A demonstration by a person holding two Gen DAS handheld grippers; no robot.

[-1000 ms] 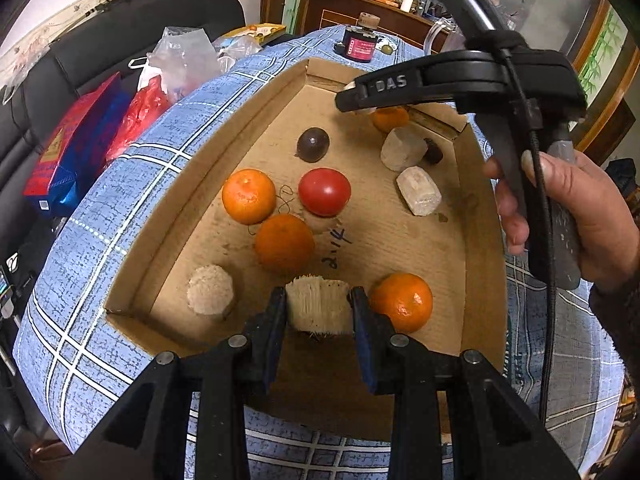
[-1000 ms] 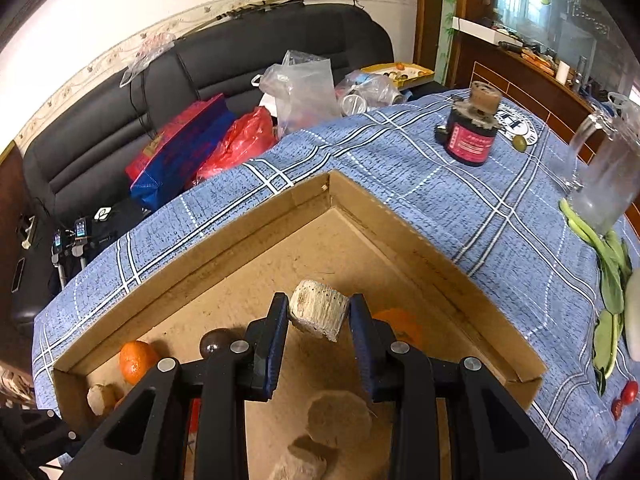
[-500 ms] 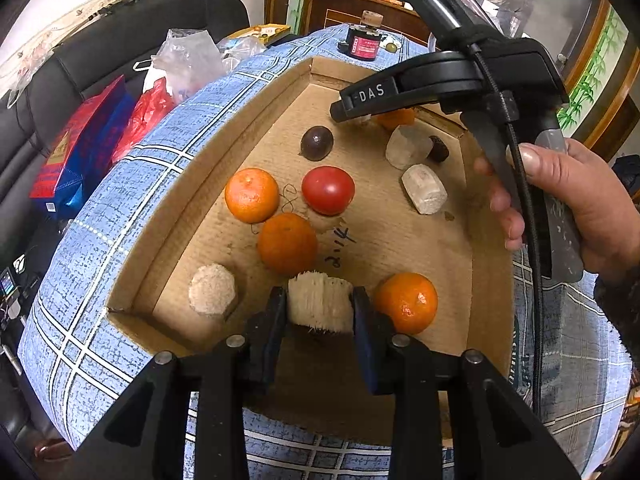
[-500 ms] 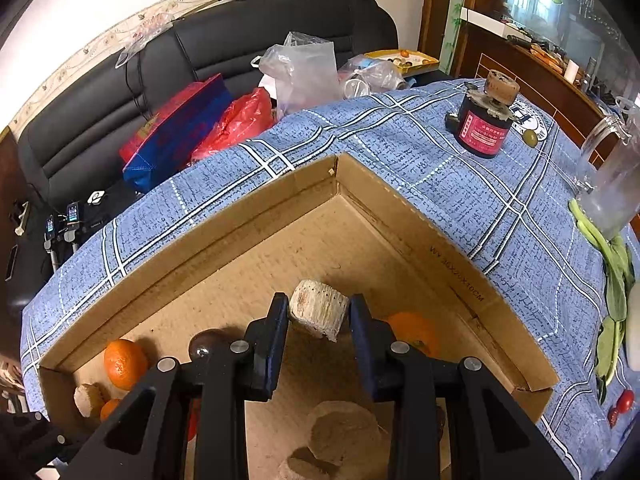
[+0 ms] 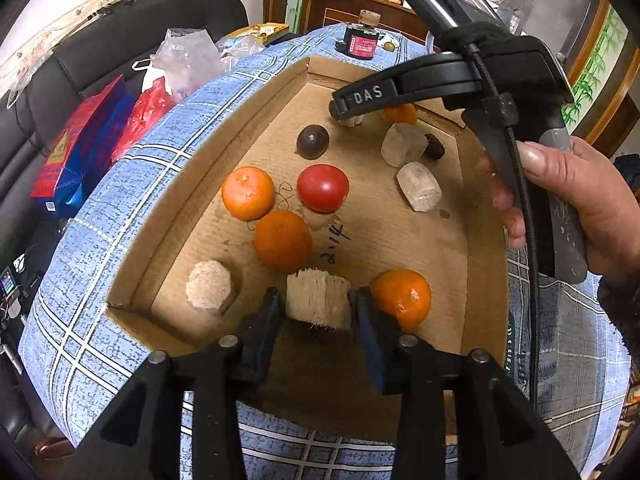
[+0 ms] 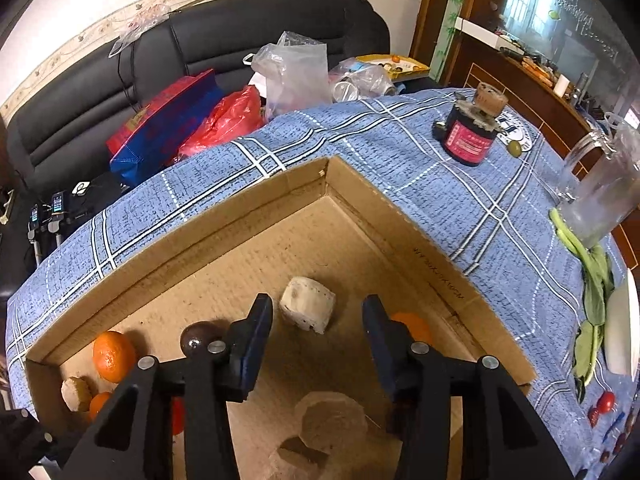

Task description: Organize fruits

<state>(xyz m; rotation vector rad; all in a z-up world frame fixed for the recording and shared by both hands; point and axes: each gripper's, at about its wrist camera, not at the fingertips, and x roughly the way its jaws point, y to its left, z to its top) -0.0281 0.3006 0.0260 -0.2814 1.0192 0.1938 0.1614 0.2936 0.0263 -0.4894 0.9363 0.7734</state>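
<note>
Both hand-held grippers sat over the shallow brown corrugated cardboard tray [image 5: 132, 200] on the counter with its blue plaid woven cloth [image 6: 420, 168]. The left hand-held gripper [image 5: 318, 312] had just been opening; the pale fibrous cut sugarcane chunk [image 5: 318, 300], splintery at its cut face, stood between the pads, with a slim gap at the left pad and the right pad at or just off its edge, so I judged it released or nearly so. The right hand-held gripper [image 6: 318, 320] had also just been opening; its jaws stood clearly apart from the whitish dotted sugarcane piece [image 6: 307, 310], which lay on the tray floor toward the far corner. In the left wrist view a smooth red round tomato [image 5: 323, 187] sat at the tray's centre, a dimpled orange mandarin [image 5: 248, 192] at 9 o'clock of it, a second mandarin [image 5: 283, 240] at 7 o'clock, a third [image 5: 402, 298] at 5 o'clock just beside the left gripper's right pad, a glossy dark purple round fruit [image 5: 313, 142] at 12 o'clock, and two more pale cane chunks [image 5: 419, 186] at 2 to 3 o'clock. Risks, as judged: the cane chunks are short and roughly cylindrical, so a freed one could roll on the ribbed cardboard out of its group. Withdrawing the left jaws carelessly could nudge the neighbouring third mandarin, which would roll readily. Frayed fibres might snag a pad and drag the chunk. The tomato's thin skin would bruise under a hard pinch.
</note>
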